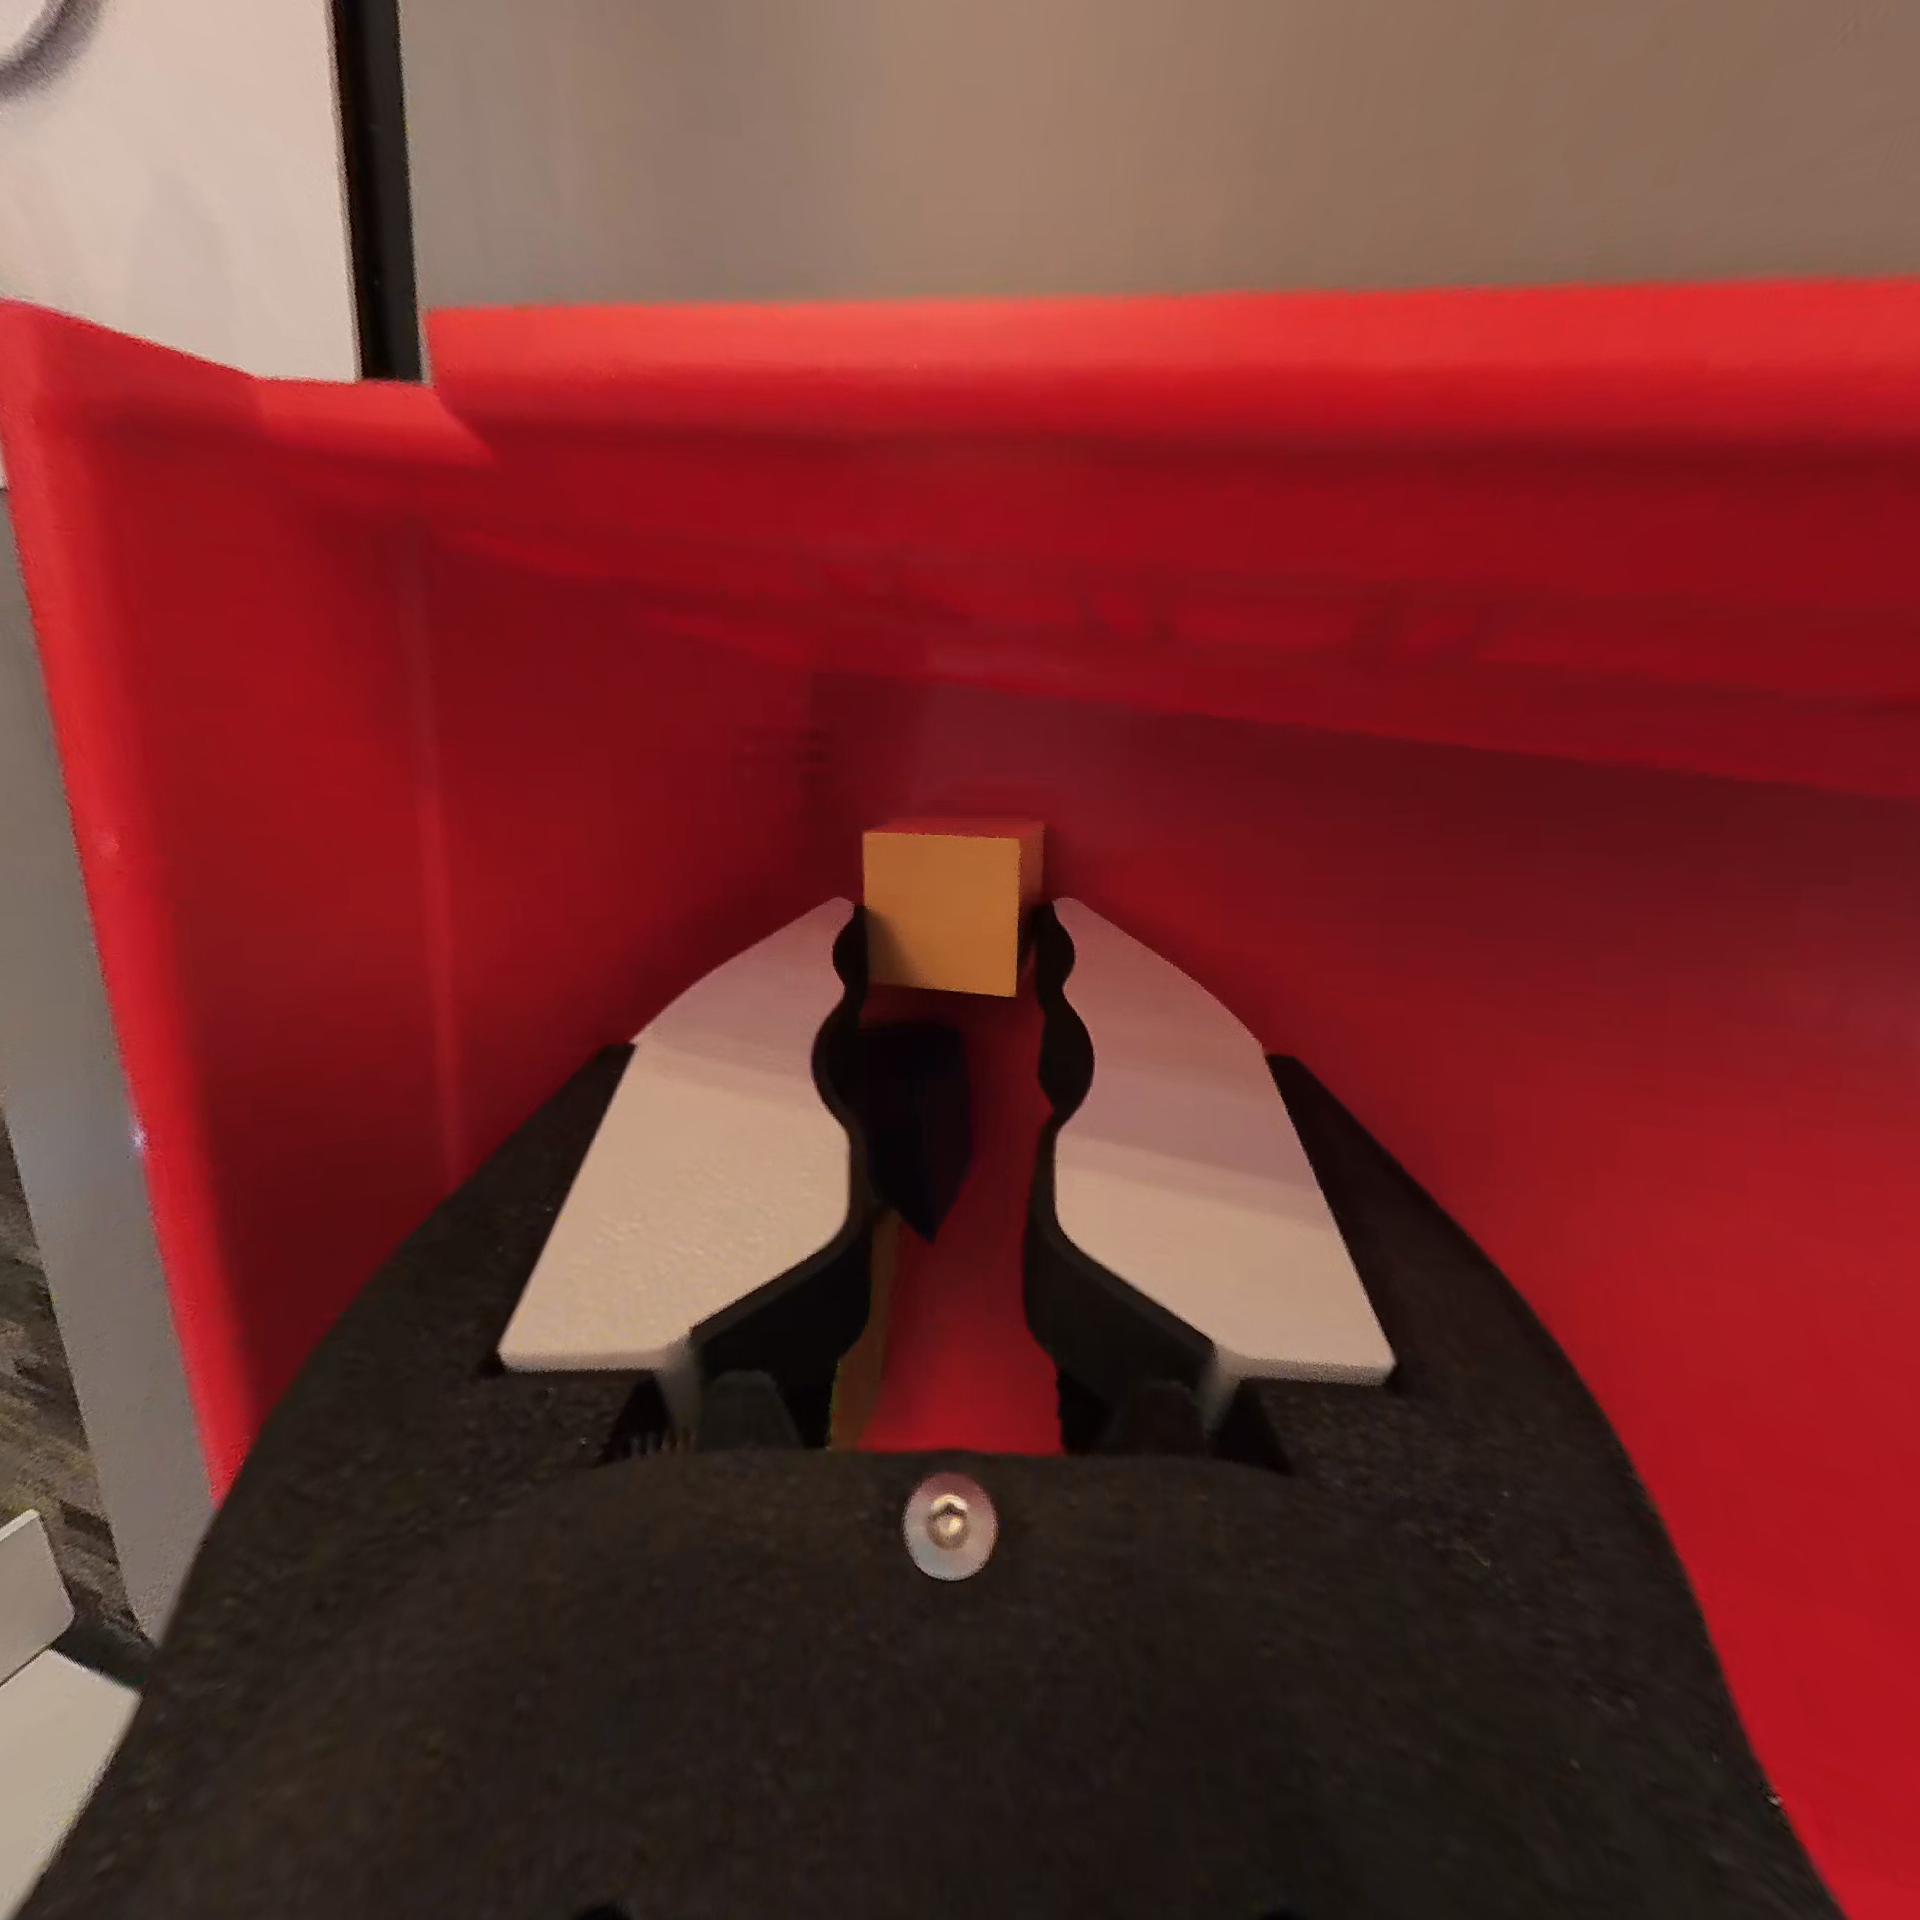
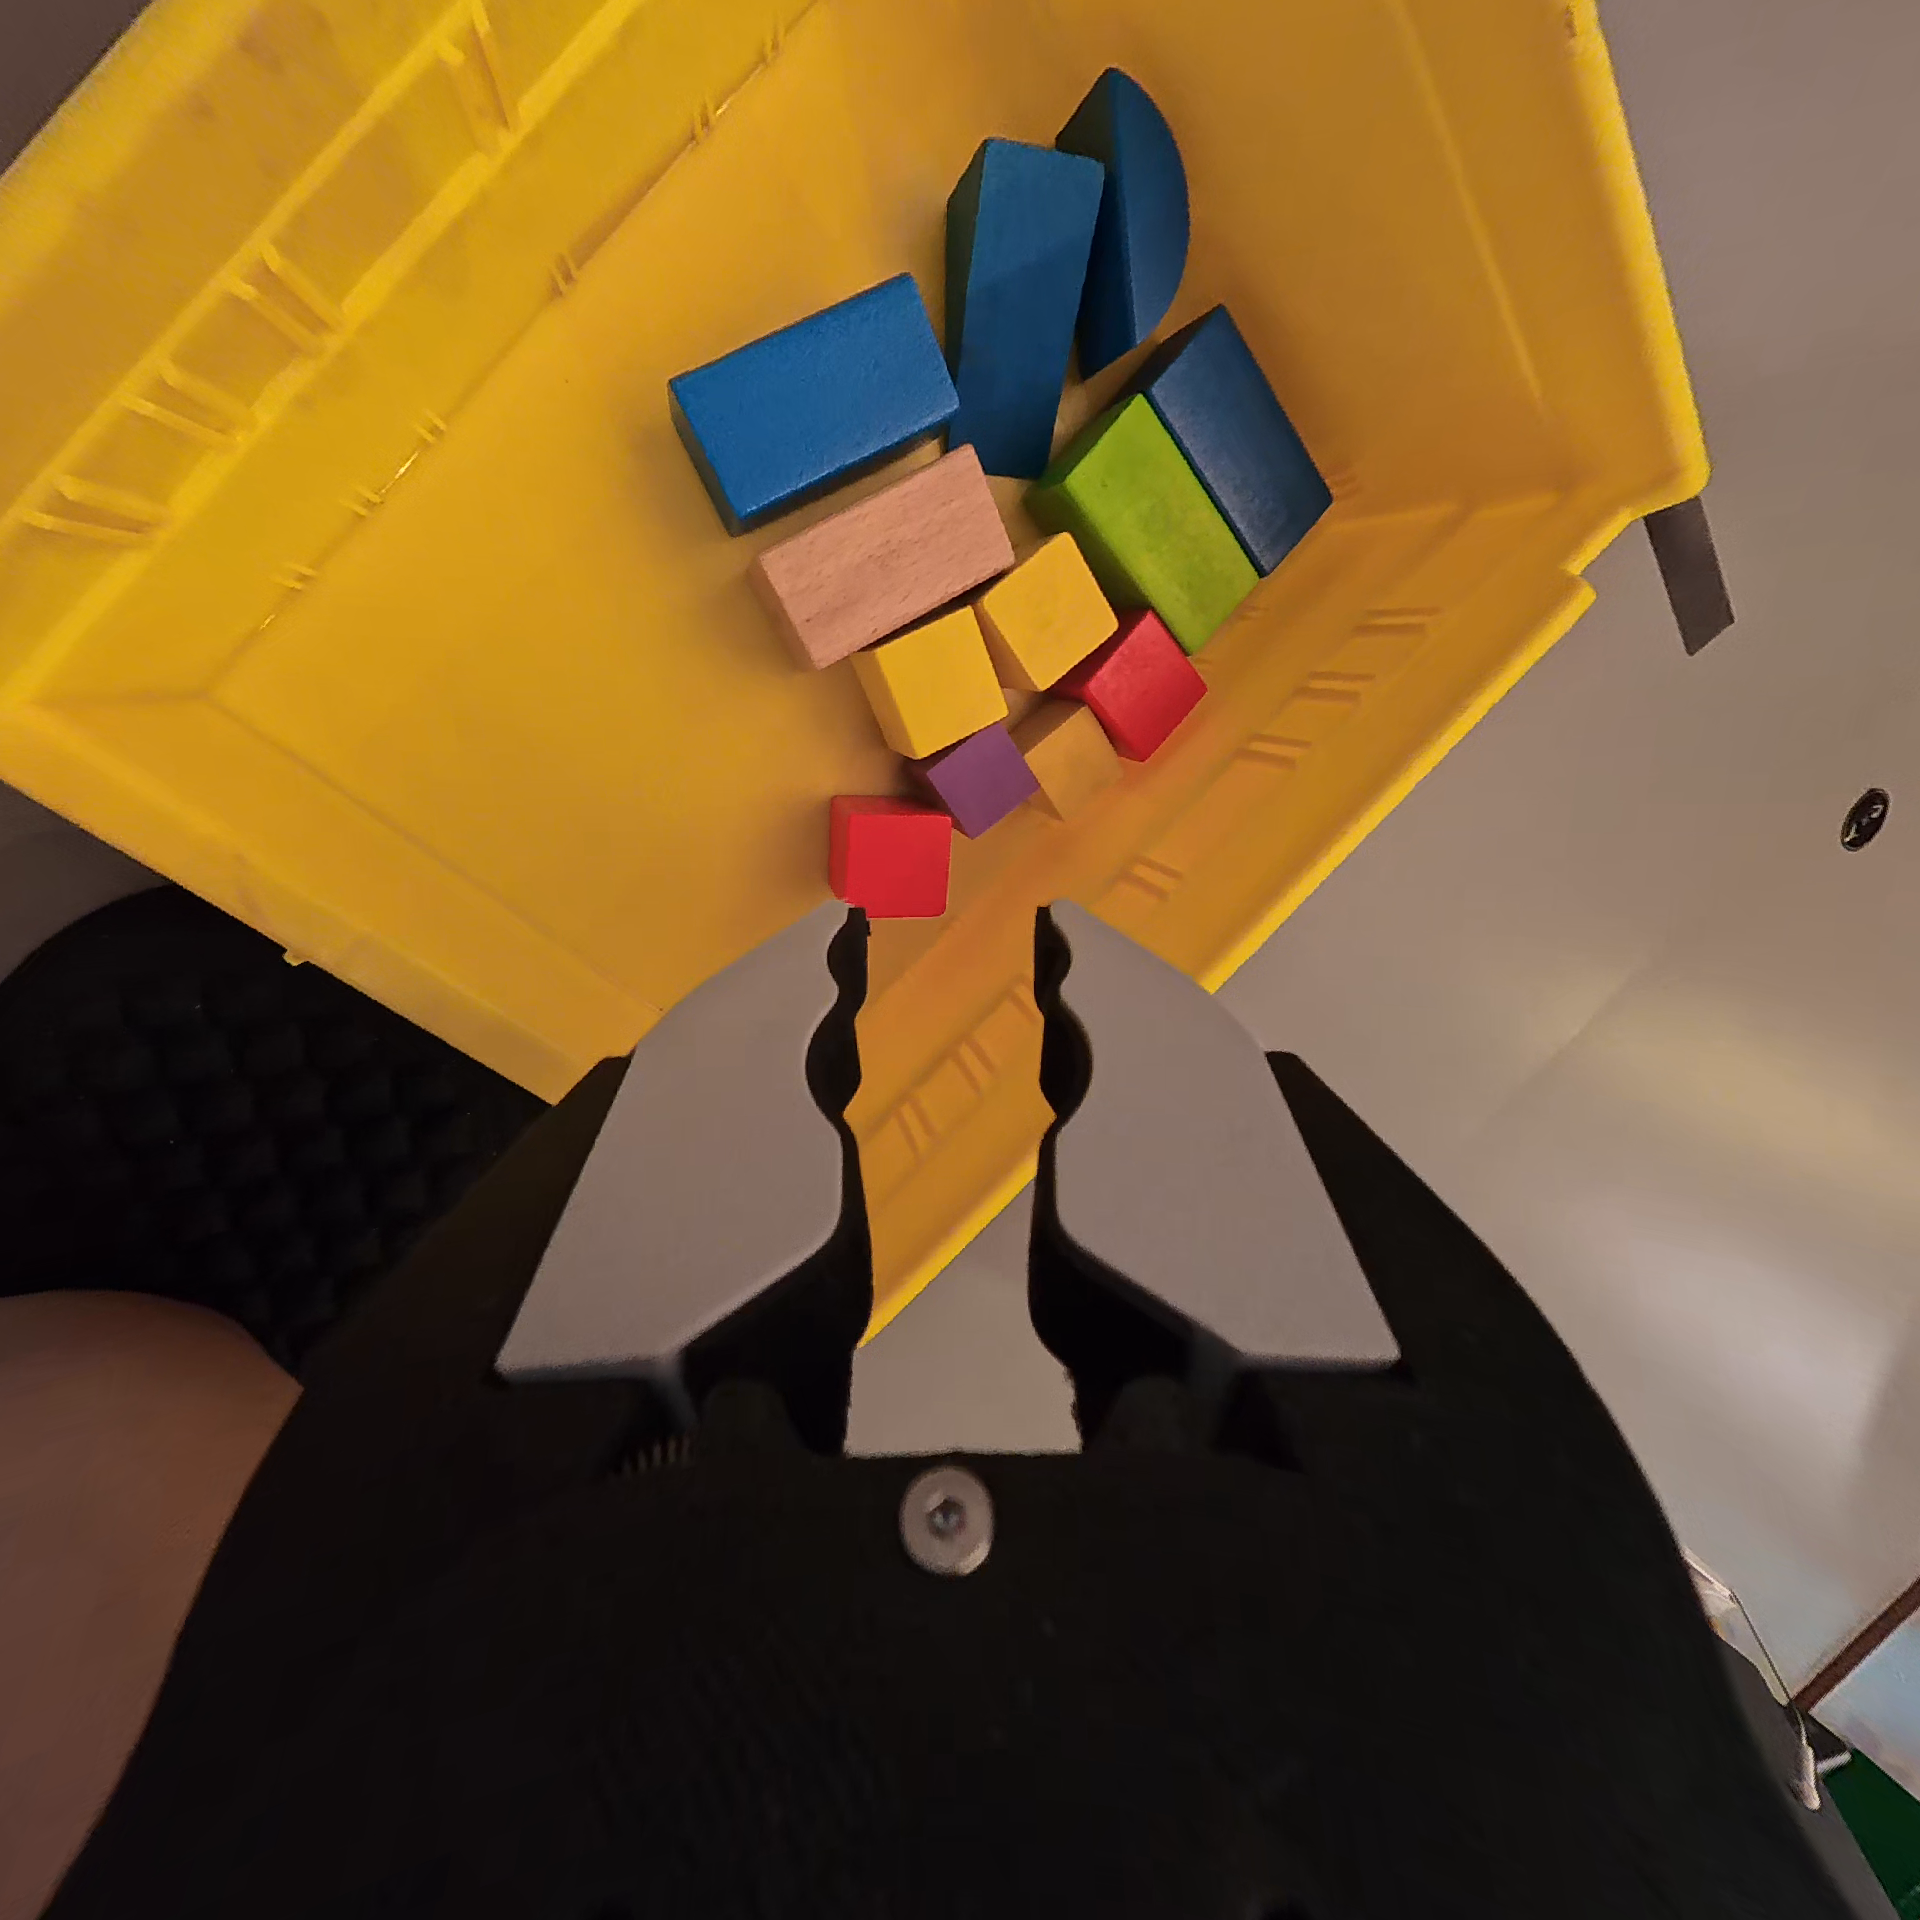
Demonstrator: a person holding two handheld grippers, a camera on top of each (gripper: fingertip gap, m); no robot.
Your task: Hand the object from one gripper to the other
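In the left wrist view my left gripper (image 1: pixel 951 923) is shut on a small yellow-orange cube (image 1: pixel 940 909), pinched between its fingertips. It holds the cube inside a red bin (image 1: pixel 1351 499), near the back left corner, with the cube's shadow on the floor below. In the right wrist view my right gripper (image 2: pixel 951 920) is open and empty. It hovers over the near edge of a yellow bin (image 2: pixel 416 623) of wooden blocks. A red cube (image 2: pixel 890 855) lies just beyond its left fingertip (image 2: pixel 831 925). Neither gripper shows in the other's view.
The yellow bin holds several blocks: blue ones (image 2: pixel 816 400), a green one (image 2: pixel 1148 520), a plain wood one (image 2: pixel 883 556), yellow cubes (image 2: pixel 930 681), a purple cube (image 2: pixel 982 779), another red cube (image 2: pixel 1138 686). A person's leg (image 2: pixel 104 1558) is at the lower left. The grey tabletop (image 2: pixel 1558 935) lies to the right.
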